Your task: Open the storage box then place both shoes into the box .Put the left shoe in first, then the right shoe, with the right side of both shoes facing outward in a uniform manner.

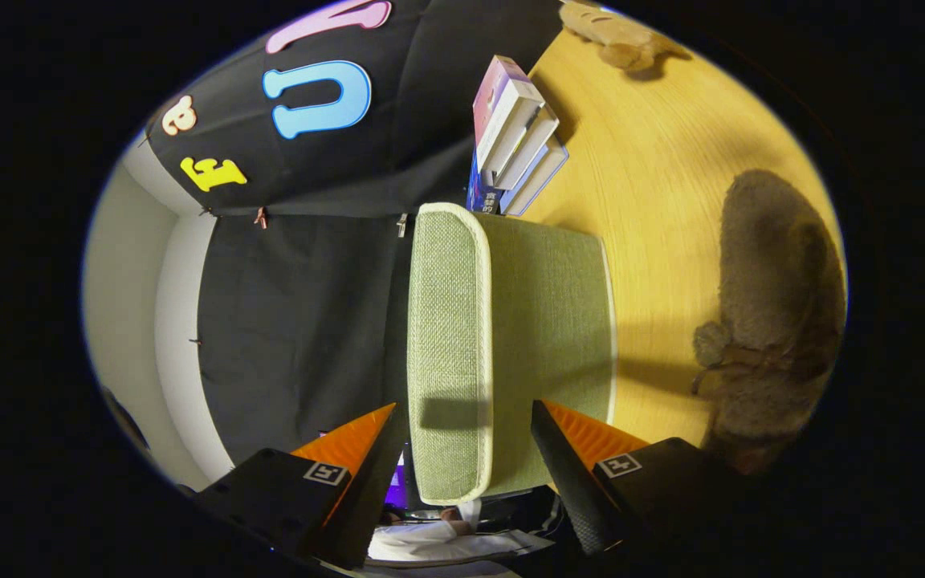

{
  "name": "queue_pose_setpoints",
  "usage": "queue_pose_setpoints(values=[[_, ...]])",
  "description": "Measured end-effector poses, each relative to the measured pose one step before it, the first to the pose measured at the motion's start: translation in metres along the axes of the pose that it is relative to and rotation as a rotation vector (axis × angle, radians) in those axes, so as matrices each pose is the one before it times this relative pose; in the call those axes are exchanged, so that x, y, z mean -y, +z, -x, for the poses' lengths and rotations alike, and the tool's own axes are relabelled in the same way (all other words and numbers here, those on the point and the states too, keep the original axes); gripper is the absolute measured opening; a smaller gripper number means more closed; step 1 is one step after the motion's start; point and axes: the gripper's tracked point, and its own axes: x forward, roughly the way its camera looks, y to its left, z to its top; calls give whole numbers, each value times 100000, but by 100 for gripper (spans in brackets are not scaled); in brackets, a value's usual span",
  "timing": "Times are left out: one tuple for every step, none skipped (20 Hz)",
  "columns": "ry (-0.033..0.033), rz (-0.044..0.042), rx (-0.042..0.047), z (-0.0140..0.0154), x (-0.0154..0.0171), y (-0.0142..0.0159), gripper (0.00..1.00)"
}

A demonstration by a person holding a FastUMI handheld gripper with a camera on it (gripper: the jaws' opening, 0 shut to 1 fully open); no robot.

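1. Orange-and-black gripper (466, 449) fingers stand wide apart, astride the green fabric box's (543, 337) lid edge (450, 345), pressing nothing.
2. The box looks shut on the desk (655, 185); opening seems barely begun.
3. Beyond, one furry brown shoe (776, 313) lies beside the box, another (615, 36) farther off past some books (515, 132); both await packing.

Green fabric box (511, 321), furry shoes (776, 321) beside

The gripper (466, 449) is rolled onto its side, so the scene ahead of it appears turned sideways. Its two black-and-orange fingers (366, 466) are spread wide apart and point forward. Nothing is pressed between them, and neither pad touches anything.
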Motion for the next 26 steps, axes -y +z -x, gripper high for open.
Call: queue_pose_setpoints(values=[[1884, -1559, -848, -332, -71, -87, 96], [1945, -1438, -894, -173, -72, -124, 96], [2132, -1634, -699, -168, -37, -104, 95], [3765, -2112, -891, -171, -412, -49, 96], [5027, -3380, -304, -177, -552, 136, 88], [2189, -1836, 277, 141, -59, -44, 84], [2767, -991, 80, 82, -136, -14, 75], [869, 853, -211, 279, 100, -47, 75], [-99, 197, 427, -241, 203, 247, 58], [537, -270, 727, 1021, -137, -30, 41], [2805, -573, 1658, -182, -506, 348, 21], [-706, 2088, 1517, 148, -243, 128, 11], [-422, 1604, 207, 175, -242, -50, 7], [-1417, 1060, 541, -36, -355, -157, 7], [-769, 1312, 841, -31, -361, 126, 6], [-1346, 1910, 1272, 51, -451, 85, 5], [-535, 1470, 855, 43, -653, -17, 5], [-1016, 1815, 262, -56, -584, -151, 5], [-907, 2088, 112, -218, -635, -89, 5], [180, 1822, 181, -32, -1066, -114, 5], [1216, 1159, 536, -177, -1349, 20, 5], [1339, 1504, 677, -272, -1433, -38, 5], [1032, 2075, 567, -463, -1315, 109, 5], [847, 2088, -147, -587, -1297, -117, 5], [310, 2415, -681, -732, -1286, -238, 5], [62, 2584, -930, -920, -1221, -281, 5]])
